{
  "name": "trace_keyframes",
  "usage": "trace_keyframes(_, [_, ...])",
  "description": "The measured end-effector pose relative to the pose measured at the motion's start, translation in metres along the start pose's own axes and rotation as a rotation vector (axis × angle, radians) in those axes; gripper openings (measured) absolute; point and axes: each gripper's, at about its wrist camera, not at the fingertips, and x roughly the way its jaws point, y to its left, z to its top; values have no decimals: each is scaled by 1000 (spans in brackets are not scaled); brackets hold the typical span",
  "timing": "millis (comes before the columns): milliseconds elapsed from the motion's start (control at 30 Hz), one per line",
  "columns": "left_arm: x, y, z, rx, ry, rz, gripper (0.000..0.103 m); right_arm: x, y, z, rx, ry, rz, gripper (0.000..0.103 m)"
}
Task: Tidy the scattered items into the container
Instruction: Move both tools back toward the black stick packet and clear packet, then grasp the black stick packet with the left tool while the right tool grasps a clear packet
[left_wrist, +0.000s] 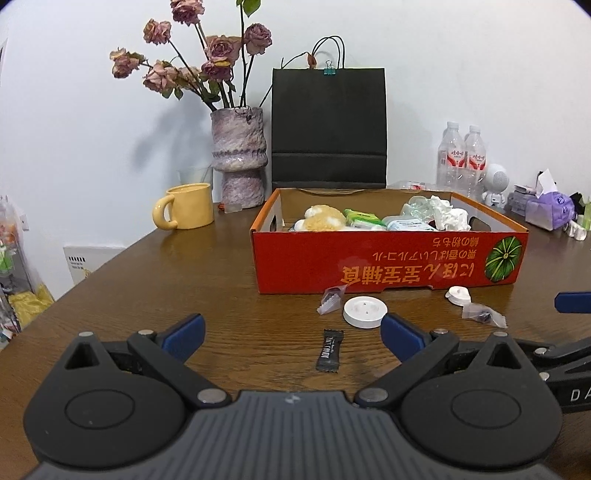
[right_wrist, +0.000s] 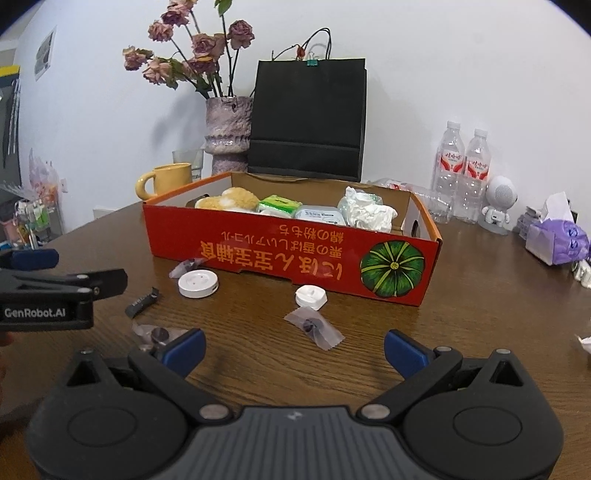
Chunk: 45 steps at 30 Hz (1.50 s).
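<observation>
A red cardboard box (left_wrist: 388, 258) (right_wrist: 280, 254) holds a plush toy, packets and crumpled tissue. In front of it lie a black candy wrapper (left_wrist: 329, 350) (right_wrist: 142, 302), a white round disc (left_wrist: 364, 312) (right_wrist: 198, 283), a smaller white cap (left_wrist: 458, 294) (right_wrist: 311, 296), and clear sachets (left_wrist: 484, 314) (right_wrist: 314, 328) (left_wrist: 331, 298). Another sachet (right_wrist: 157, 335) lies by my right gripper's left finger. My left gripper (left_wrist: 291, 338) is open and empty, with the candy between its fingers. My right gripper (right_wrist: 294, 350) is open and empty, just short of a sachet.
Behind the box stand a yellow mug (left_wrist: 186, 206), a vase of dried roses (left_wrist: 239, 162), a black paper bag (left_wrist: 328, 125), two water bottles (left_wrist: 461, 158), a white robot figure (right_wrist: 498, 205) and a purple tissue pack (right_wrist: 556, 240). The brown table's left edge (left_wrist: 92, 273) is near.
</observation>
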Motion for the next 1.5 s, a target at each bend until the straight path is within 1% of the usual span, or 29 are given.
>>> trace_keyframes(100, [-3, -1, -1, 8, -6, 2, 103, -1, 5, 0, -27, -2, -4, 103])
trace_keyframes(267, [-4, 2, -2, -4, 10, -2, 103, 1, 8, -1, -52, 22, 11, 103])
trace_keyframes(333, [-2, 1, -2, -1, 29, -9, 103, 1, 8, -1, -51, 22, 15, 103])
trace_keyframes(467, [1, -2, -4, 15, 62, -25, 103, 1, 2, -1, -14, 29, 14, 101])
trace_keyframes(567, [5, -3, -5, 25, 94, -38, 101, 3, -7, -1, 36, 38, 37, 94])
trace_keyframes(633, [11, -2, -4, 24, 123, -57, 93, 7, -13, -1, 54, 56, 61, 91])
trace_keyframes(667, [14, -1, -4, 22, 132, -64, 88, 9, -15, 0, 55, 61, 63, 88])
trace_keyframes(700, [17, -1, -3, 24, 137, -65, 85, 11, -17, 1, 52, 62, 56, 84])
trace_keyframes(733, [20, 0, -2, 29, 139, -61, 83, 14, -18, 2, 44, 60, 46, 82])
trace_keyframes(800, [26, 0, -1, 38, 152, -64, 76, 20, -20, 4, 24, 67, 30, 81])
trace_keyframes(833, [31, 1, -1, 40, 167, -71, 74, 23, -20, 5, 9, 75, 28, 79])
trace_keyframes(900, [39, 0, 0, 39, 199, -83, 67, 31, -19, 8, -25, 91, 28, 76])
trace_keyframes(1000, [49, -1, 2, 40, 235, -94, 62, 40, -18, 13, -49, 98, 18, 71])
trace_keyframes(1067, [56, 0, 5, 19, 253, -112, 62, 47, -19, 17, -52, 105, 20, 69])
trace_keyframes(1133, [61, 0, 8, 7, 266, -121, 62, 54, -19, 19, -53, 125, 28, 62])
trace_keyframes(1200, [64, -1, 9, 18, 266, -126, 55, 58, -22, 20, -38, 131, 42, 61])
trace_keyframes(1233, [65, -2, 9, 22, 263, -132, 52, 59, -23, 21, -27, 135, 53, 58])
trace_keyframes(1267, [65, -3, 10, 24, 261, -137, 44, 60, -25, 21, -12, 139, 71, 55])
trace_keyframes(1300, [66, -4, 11, 25, 262, -145, 34, 60, -27, 21, 2, 141, 93, 46])
trace_keyframes(1333, [65, -4, 12, 27, 263, -152, 28, 59, -27, 20, 5, 136, 95, 33])
trace_keyframes(1400, [64, -3, 13, 11, 273, -172, 13, 57, -26, 19, 5, 131, 94, 19])
trace_keyframes(1500, [61, 2, 13, -27, 279, -203, 12, 53, -28, 19, 26, 131, 113, 17])
